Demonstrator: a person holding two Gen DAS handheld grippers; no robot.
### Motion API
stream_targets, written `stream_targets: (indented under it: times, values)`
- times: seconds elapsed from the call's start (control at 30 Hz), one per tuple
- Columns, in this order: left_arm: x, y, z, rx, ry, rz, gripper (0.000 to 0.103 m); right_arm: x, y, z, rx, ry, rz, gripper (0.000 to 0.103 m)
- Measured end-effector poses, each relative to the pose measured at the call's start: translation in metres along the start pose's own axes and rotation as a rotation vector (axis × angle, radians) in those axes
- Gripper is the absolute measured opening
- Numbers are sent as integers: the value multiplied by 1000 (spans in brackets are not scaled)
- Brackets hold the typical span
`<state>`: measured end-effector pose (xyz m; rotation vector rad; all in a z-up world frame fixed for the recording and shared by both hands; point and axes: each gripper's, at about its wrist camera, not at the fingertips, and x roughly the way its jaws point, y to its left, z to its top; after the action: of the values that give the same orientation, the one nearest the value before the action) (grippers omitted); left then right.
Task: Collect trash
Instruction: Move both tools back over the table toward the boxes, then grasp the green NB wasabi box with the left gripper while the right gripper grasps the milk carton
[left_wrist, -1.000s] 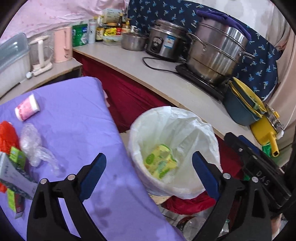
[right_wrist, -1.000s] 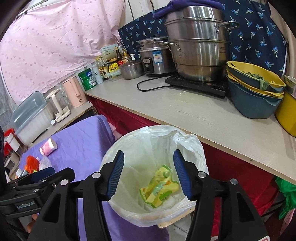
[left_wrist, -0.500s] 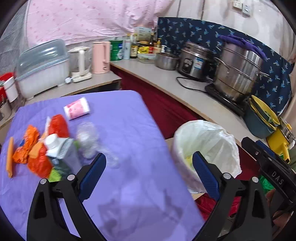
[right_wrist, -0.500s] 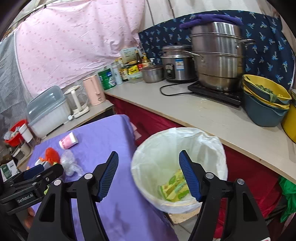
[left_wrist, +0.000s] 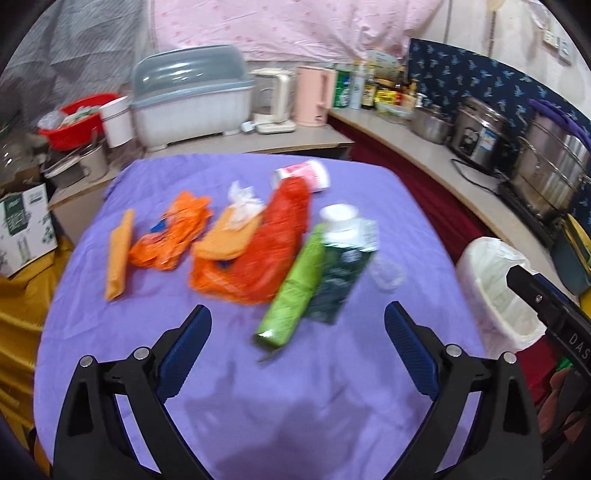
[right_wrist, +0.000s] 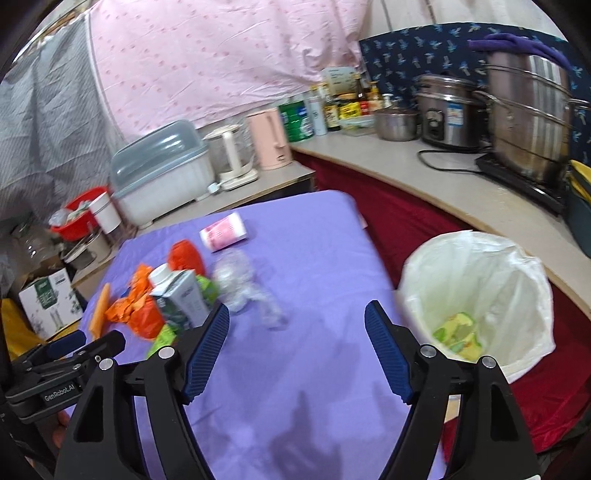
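Trash (left_wrist: 258, 243): orange bags, green wrapper, carton piled on purple counter (left_wrist: 369, 369).
Left gripper (left_wrist: 297, 350): fingers wide apart, empty, above counter.
Right gripper (right_wrist: 297, 347): fingers opening, nothing between.
Bin (right_wrist: 517, 266): right of counter, yellow-green wrapper inside.

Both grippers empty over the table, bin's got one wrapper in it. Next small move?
Probably lower the left gripper onto the green wrapper, the nearest trash ahead of its open jaws. The right gripper holds nothing, its jaws opening; the bin sits right of the table.
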<state>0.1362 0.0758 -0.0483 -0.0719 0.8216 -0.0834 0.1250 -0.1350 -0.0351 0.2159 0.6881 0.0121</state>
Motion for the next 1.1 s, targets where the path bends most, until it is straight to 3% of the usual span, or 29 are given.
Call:
stream_targets:
  times: [0.2,0.4,0.77,0.87,0.93,1.1]
  values:
    - [4,46,-12,-55,28,79,90,33,55,-11,-52,57,65,73]
    - [12,74,-19,-95,54,106,90,64,99,-20,-84,92,91,74]
    - [33,96,-20,-129,92,88,90,109,117,-20,-49,105,45,75]
    - [38,94,-20,-131,98,70,90,117,111,-18,-30,126,59,57]
    - [42,91,-19,-125,105,54,90,119,105,-19,-24,140,63,39]
    - [49,73,-19,-87,111,14,91,111,87,-19,-16,138,54,36]
